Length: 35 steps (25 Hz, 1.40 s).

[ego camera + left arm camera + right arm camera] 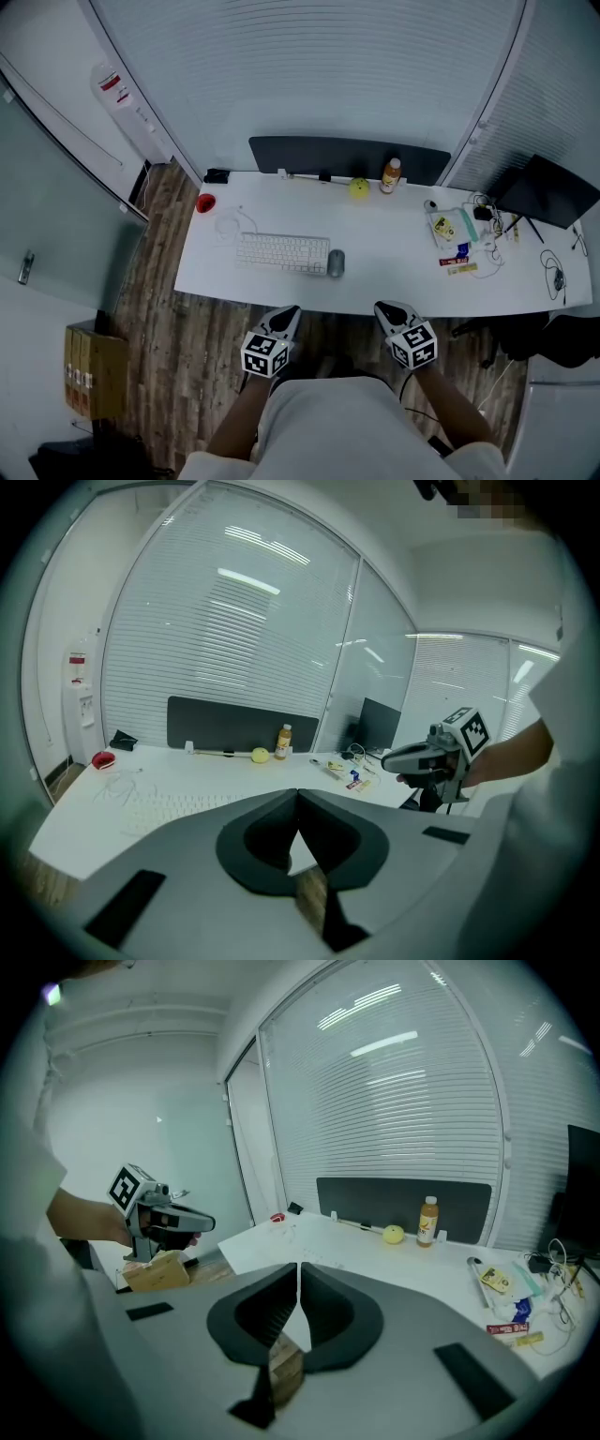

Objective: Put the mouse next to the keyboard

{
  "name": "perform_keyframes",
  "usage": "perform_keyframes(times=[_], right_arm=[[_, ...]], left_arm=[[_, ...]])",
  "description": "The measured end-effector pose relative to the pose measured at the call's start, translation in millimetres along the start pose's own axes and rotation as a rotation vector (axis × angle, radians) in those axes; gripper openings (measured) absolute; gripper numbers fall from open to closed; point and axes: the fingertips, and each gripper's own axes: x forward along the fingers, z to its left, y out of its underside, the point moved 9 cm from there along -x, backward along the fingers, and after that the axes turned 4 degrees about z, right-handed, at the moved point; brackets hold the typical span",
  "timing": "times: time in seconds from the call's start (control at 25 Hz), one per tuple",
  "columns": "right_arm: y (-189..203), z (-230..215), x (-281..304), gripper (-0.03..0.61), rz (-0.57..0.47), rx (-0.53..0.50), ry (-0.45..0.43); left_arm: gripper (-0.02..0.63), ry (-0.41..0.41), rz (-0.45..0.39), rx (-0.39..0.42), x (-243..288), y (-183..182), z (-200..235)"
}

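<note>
A grey mouse [336, 263] lies on the white desk [394, 281], touching the right end of the white keyboard [282, 252]. Both grippers hang in front of the desk's near edge, away from the mouse. My left gripper [290, 315] is shut with nothing in it; its jaws meet tip to tip in the left gripper view [298, 794]. My right gripper [382, 310] is also shut and empty, jaws together in the right gripper view [299, 1267]. The keyboard [178, 808] shows faintly past the left jaws. Each gripper sees the other: right gripper [398, 757], left gripper [204, 1222].
On the desk stand a yellow ball [359, 187], an orange bottle [390, 175], a red object [205, 202], a white cable [230, 225] and small packets and cables [464, 239] at the right. A dark monitor [547, 191] sits far right. A cardboard box [94, 370] rests on the wooden floor.
</note>
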Motion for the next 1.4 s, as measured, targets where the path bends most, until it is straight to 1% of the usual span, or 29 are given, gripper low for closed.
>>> perform_keyframes(times=[0.16, 0.32, 0.52, 0.76, 1.4], right_arm=[[-12, 13, 9, 0.034, -0.020, 0.003, 0.019], [-23, 30, 16, 0.034, -0.041, 0.011, 0.035], [-34, 42, 23, 0.032, -0.067, 0.021, 0.057], [-43, 53, 24, 0.032, -0.088, 0.007, 0.075], [-48, 59, 23, 0.032, -0.087, 0.000, 0.078]], left_arm=[[0.017, 0.017, 0.004, 0.023, -15, -3, 16], [0.017, 0.050, 0.008, 0.047, -29, -9, 31], [0.017, 0.071, 0.002, 0.045, -44, -13, 49], [0.017, 0.075, -0.007, 0.034, -54, -13, 65], [0.017, 0.078, -0.025, 0.018, -60, -15, 76]])
